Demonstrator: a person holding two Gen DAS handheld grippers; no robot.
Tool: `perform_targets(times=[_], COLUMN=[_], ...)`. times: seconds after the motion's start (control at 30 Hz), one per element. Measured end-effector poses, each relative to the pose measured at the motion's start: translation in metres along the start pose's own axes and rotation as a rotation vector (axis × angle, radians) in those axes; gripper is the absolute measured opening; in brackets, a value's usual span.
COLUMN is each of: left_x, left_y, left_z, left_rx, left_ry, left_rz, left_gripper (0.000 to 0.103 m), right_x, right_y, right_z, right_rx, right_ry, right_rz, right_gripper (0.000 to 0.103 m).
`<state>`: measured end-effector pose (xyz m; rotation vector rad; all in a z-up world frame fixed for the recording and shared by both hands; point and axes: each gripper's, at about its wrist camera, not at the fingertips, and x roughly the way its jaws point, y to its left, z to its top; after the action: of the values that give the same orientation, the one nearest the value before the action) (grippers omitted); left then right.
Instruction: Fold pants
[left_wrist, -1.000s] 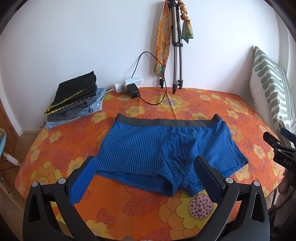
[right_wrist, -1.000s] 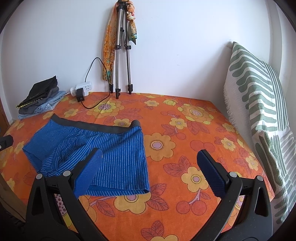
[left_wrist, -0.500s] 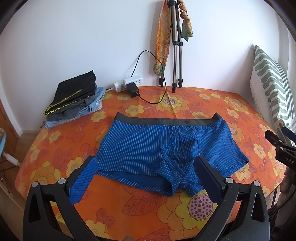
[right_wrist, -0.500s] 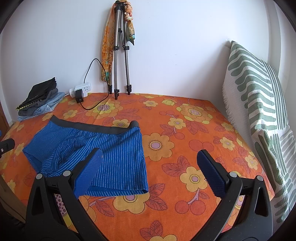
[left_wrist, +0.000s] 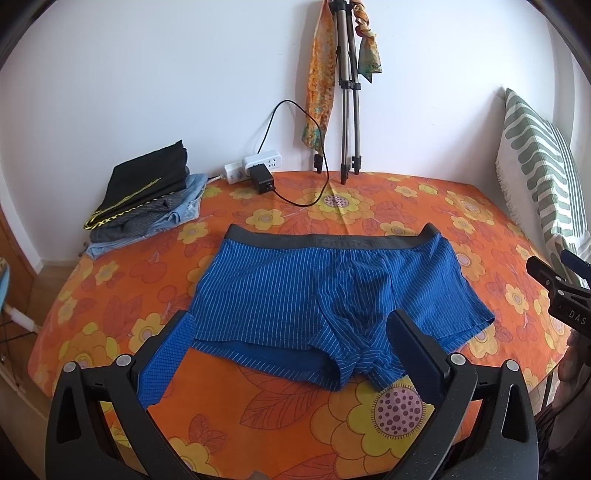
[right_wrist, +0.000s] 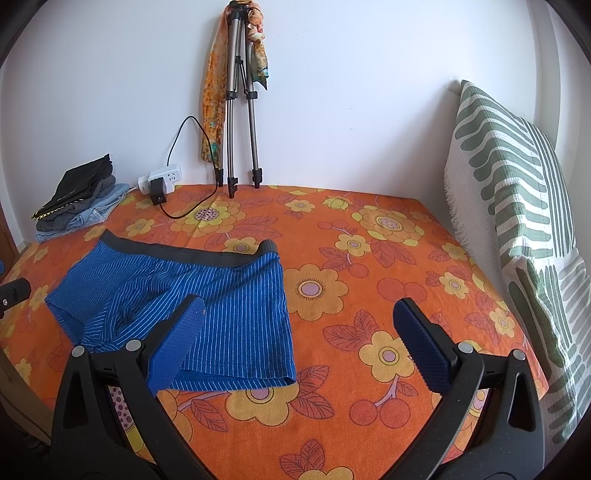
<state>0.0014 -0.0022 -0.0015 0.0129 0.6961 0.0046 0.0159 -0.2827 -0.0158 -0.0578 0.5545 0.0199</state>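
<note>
Blue striped pants (left_wrist: 332, 295) lay flat, unfolded, mid-worktop (left_wrist: 369, 424), waistband toward 12 o'clock. Left gripper (left_wrist: 295, 354) hovered over hem, jaws released, empty. Right gripper (right_wrist: 299, 343) at 3 o'clock edge, jaws released.

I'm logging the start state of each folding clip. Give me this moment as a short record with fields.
garment: blue striped shorts, spread flat, unfolded, grey waistband toward the wall
surface: orange floral tablecloth
left gripper: open, empty, near the hem
right gripper: open, empty, over the shorts' right edge
other clothes: folded stack, far left corner
at wall: tripod, power strip
</note>
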Motion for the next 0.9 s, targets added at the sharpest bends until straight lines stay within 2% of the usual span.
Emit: perform_targets(times=[0.43,0.67,0.9], left_x=[0.003,0.005,0.012], left_y=[-0.005,-0.018,-0.035], left_z=[-0.003,-0.005,-0.005], left_rx=[0.017,0.068,0.078], left_ry=[0.011,0.003,0.032], left_rz=[-0.016,-0.037,-0.156], left_gripper=[0.103,0.103,0.1], right_x=[0.001,0.002,0.009], right_y=[-0.001,-0.004,-0.025], right_z=[0.0,0.002,0.017], right_rx=[0.002,0.0,0.022], right_ry=[0.002,0.01,0.046], right_rz=[-0.003,0.004,0.056], right_gripper=[0.103,0.103,0.103])
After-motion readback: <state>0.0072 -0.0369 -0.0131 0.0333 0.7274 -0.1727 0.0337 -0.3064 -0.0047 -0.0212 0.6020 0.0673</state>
